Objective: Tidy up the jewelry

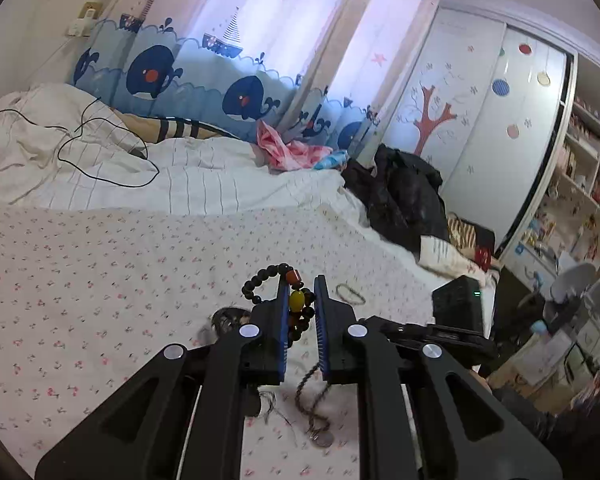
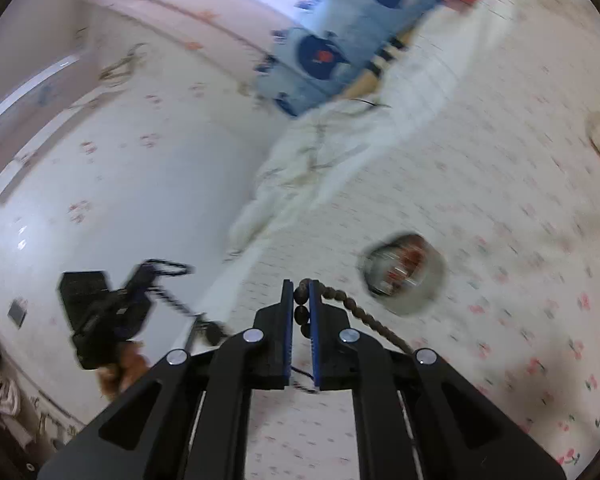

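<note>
In the left wrist view my left gripper (image 1: 301, 280) is shut on a dark bead bracelet (image 1: 260, 280) with a yellow bead (image 1: 297, 300) and a red-brown bead, held above the flowered bedsheet (image 1: 100, 280). A cord with a coin pendant (image 1: 323, 438) hangs below the jaws. In the blurred right wrist view my right gripper (image 2: 301, 284) is shut on a string of dark brown beads (image 2: 356, 312) that trails right. The left gripper (image 2: 112, 312) with its bracelet shows at lower left there. A small clear round container (image 2: 404, 276) with reddish pieces lies on the sheet.
A thin ring-shaped band (image 1: 350, 293) lies on the sheet to the right of the left gripper. A black box (image 1: 458, 300) stands at the bed's right edge. A rumpled white duvet (image 1: 160, 172), a black cable and black clothes (image 1: 400, 196) lie further back.
</note>
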`<state>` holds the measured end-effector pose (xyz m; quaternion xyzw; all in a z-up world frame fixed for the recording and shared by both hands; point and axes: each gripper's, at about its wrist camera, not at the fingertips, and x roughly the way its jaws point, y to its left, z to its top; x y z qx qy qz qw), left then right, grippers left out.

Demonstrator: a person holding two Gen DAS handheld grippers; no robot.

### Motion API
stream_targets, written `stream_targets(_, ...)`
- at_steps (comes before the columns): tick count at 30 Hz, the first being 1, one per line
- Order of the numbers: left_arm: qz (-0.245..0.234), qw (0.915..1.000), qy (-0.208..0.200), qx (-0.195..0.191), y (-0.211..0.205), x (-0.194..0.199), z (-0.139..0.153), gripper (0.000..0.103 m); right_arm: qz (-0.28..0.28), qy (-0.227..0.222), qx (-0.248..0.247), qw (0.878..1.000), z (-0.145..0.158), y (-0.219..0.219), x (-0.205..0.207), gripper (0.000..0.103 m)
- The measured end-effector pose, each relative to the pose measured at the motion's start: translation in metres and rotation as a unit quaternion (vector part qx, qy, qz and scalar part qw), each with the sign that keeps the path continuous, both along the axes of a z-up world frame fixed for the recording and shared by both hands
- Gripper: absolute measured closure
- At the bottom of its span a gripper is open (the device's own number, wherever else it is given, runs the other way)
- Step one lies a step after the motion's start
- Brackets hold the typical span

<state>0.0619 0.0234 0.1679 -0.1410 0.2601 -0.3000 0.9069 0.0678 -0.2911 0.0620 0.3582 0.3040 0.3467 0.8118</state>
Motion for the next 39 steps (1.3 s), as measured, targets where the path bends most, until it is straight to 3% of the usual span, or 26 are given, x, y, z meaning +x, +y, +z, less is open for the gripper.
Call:
stream_targets(5, -0.001, 0.9992, -0.006, -0.039, -0.007, 0.020, 0.014, 0.093, 0.029, -0.057, 0.000, 0.998, 0.056, 0.010, 0.001, 0.095)
stream_targets(12, -0.016, 0.9997, -0.004, -0.017, -0.038, 0.048, 0.028, 0.093, 0.037, -0.104, 0.001, 0.994, 0.103, 0.010, 0.017, 0.095)
stream_targets(15, -0.026, 0.9988, 0.032, 0.027, -0.049, 0.050, -0.004, 0.092, 0.028, -0.107, 0.010, 0.994, 0.102, 0.004, 0.019, 0.095)
stream_targets(18, -0.038, 0.9925, 0.075, 0.089, -0.058, 0.045, -0.064, 0.091, 0.021, -0.096, 0.022, 0.995, 0.087, -0.004, 0.018, 0.095)
stream_targets(21, -0.049, 0.9849, 0.104, 0.129, -0.063, 0.037, -0.129, 0.074, 0.018, -0.077, 0.027, 0.996, 0.067, -0.009, 0.022, 0.095)
stream_targets(23, -0.041, 0.9808, 0.096, 0.165, -0.070, 0.037, -0.153, 0.053, 0.017, -0.068, 0.031, 0.997, 0.054, -0.010, 0.025, 0.095)
stream_targets(24, -0.035, 0.9783, 0.083, 0.187, -0.074, 0.037, -0.159, 0.049, 0.015, -0.066, 0.036, 0.997, 0.050, -0.010, 0.025, 0.095)
stream_targets(26, -0.028, 0.9765, 0.056, 0.206, -0.080, 0.034, -0.163, 0.020, 0.014, -0.065, 0.056, 0.996, 0.041, -0.012, 0.024, 0.095)
stream_targets(28, -0.018, 0.9777, 0.038, 0.206, -0.081, 0.032, -0.167, 0.007, 0.015, -0.063, 0.063, 0.996, 0.033, -0.011, 0.025, 0.095)
stream_targets(30, -0.026, 0.9756, 0.047, 0.213, -0.088, 0.036, -0.182, 0.007, 0.018, -0.059, 0.056, 0.996, 0.029, -0.010, 0.027, 0.095)
stream_targets(36, -0.030, 0.9568, 0.084, 0.277, -0.110, 0.057, -0.219, 0.009, 0.017, -0.048, 0.057, 0.997, 0.017, -0.014, 0.031, 0.095)
stream_targets(38, -0.025, 0.9513, 0.116, 0.284, -0.114, 0.066, -0.231, 0.043, 0.017, -0.045, 0.058, 0.997, 0.014, -0.015, 0.032, 0.095)
stream_targets(39, -0.014, 0.9492, 0.124, 0.289, -0.115, 0.068, -0.234, 0.048, 0.018, -0.044, 0.058, 0.997, 0.012, -0.015, 0.033, 0.095)
